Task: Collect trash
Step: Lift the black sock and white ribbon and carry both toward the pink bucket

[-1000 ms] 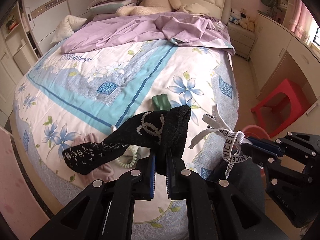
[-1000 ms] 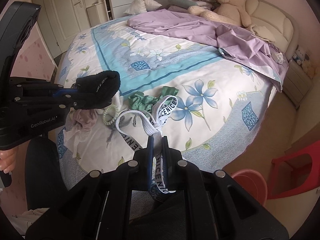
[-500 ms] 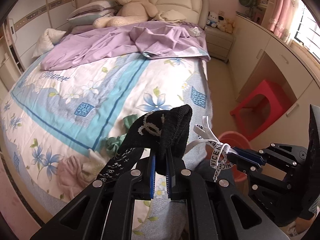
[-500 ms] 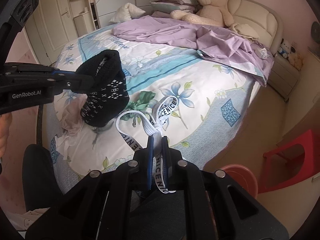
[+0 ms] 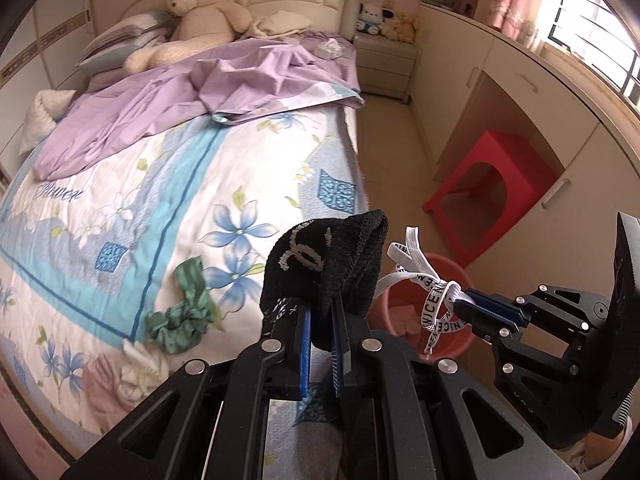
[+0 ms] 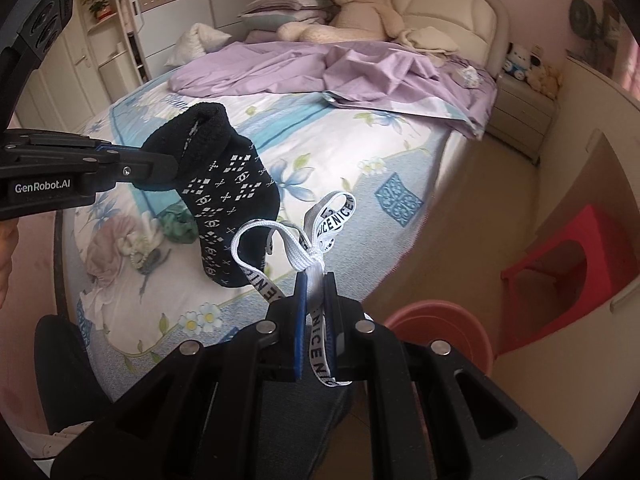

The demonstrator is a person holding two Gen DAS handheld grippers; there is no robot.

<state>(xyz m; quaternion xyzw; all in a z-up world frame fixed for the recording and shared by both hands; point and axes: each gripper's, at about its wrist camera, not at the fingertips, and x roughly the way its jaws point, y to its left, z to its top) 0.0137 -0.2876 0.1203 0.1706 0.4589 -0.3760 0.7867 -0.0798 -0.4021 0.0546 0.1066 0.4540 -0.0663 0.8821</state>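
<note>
My left gripper (image 5: pixel 321 314) is shut on a black patterned sock (image 5: pixel 328 260), which hangs in the air past the bed's foot corner. The same sock (image 6: pixel 228 188) dangles from the left gripper (image 6: pixel 170 168) in the right wrist view. My right gripper (image 6: pixel 316 280) is shut on a white printed lace (image 6: pixel 312 236), knotted into loops. In the left wrist view that lace (image 5: pixel 424 284) and the right gripper (image 5: pixel 460 300) hover over a pink bucket (image 5: pixel 452 340). The bucket (image 6: pixel 444 328) stands on the floor beside the bed and holds some pale scraps.
On the bed (image 5: pixel 120 208) lie a green scrunchie (image 5: pixel 180 320), a pink and white cloth heap (image 5: pixel 116 376), a purple sheet (image 5: pixel 180 108) and a teddy bear (image 5: pixel 196 4). A red stool (image 5: pixel 492 188) stands under the desk, right of the bucket. A person's dark trouser leg (image 6: pixel 68 376) shows at lower left.
Both grippers have swung right, off the bed and toward the floor beside it, carrying the sock and the lace. The pink bucket has come into fuller view beneath them.
</note>
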